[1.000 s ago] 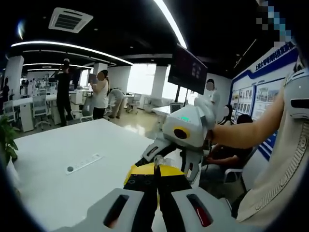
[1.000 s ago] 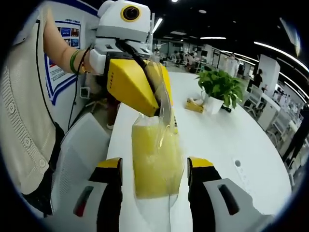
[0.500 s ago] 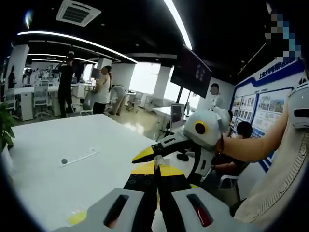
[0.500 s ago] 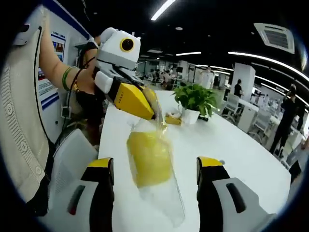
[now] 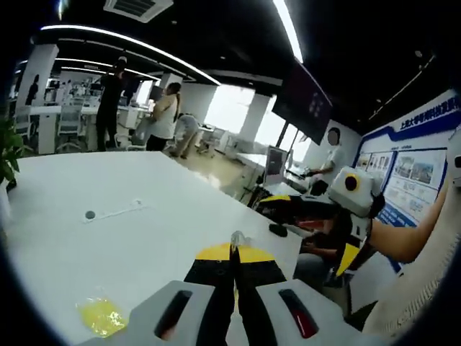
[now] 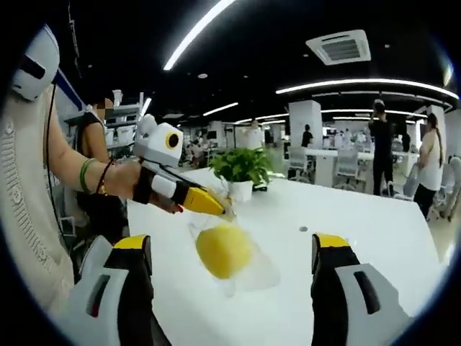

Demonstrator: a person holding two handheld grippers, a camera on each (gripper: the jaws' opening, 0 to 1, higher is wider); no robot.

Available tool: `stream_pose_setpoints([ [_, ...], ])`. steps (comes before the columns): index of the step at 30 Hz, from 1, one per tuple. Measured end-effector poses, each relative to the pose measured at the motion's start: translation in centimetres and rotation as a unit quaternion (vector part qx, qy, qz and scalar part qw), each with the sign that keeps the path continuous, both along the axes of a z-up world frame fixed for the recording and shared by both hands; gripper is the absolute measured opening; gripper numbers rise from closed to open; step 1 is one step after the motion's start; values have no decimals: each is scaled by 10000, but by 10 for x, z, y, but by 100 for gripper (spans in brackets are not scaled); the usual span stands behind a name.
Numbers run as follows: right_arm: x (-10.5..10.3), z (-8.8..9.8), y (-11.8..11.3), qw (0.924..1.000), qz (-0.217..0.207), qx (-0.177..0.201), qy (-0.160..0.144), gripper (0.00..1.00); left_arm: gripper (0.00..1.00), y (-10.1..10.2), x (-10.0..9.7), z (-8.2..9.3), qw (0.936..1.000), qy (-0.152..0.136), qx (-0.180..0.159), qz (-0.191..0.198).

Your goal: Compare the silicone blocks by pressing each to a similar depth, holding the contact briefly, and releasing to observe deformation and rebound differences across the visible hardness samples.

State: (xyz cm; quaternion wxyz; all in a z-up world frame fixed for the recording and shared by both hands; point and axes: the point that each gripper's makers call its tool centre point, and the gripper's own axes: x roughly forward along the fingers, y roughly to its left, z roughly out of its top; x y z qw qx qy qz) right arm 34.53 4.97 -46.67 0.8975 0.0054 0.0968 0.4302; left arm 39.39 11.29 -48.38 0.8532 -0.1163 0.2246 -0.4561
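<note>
A clear plastic bag [image 6: 248, 270] with a yellow silicone block [image 6: 222, 249] inside hangs over the white table [image 6: 360, 216]. My left gripper [image 6: 218, 208] comes in from the left of the right gripper view, shut on the bag's top edge. In the left gripper view its jaws [image 5: 232, 251] are closed, with a bit of clear bag [image 5: 237, 237] poking above them. My right gripper [image 6: 230, 246] stands wide open, its jaws either side of the bag and well short of it. The right gripper [image 5: 306, 232] also shows open at the right of the left gripper view. Another yellow bagged piece [image 5: 101, 316] lies on the table.
A potted plant [image 6: 241, 167] stands on the table behind the bag. A flush socket strip [image 5: 115, 211] and a small black object [image 5: 277, 230] sit on the tabletop [image 5: 108, 180]. A person's arm [image 6: 79, 180] holds the left gripper. People stand and sit in the office behind.
My right gripper has drawn back from the bag and opened wider. The left gripper keeps its hold, and the bag now hangs farther from the right jaws.
</note>
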Motion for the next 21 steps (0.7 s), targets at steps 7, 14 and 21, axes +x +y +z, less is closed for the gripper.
stream_pose_setpoints([
  [7,-8,-19,-25,9968,-565,355,440,83,0,-17,22,-48,9979,520,-273,265],
  [14,-3,-36,-36,9923,-900,518,675,80,0,-36,46,-90,9861,1325,-858,515],
  [21,4,-52,-44,9887,-1122,400,908,78,0,-25,75,-135,9607,2010,-1431,1271],
])
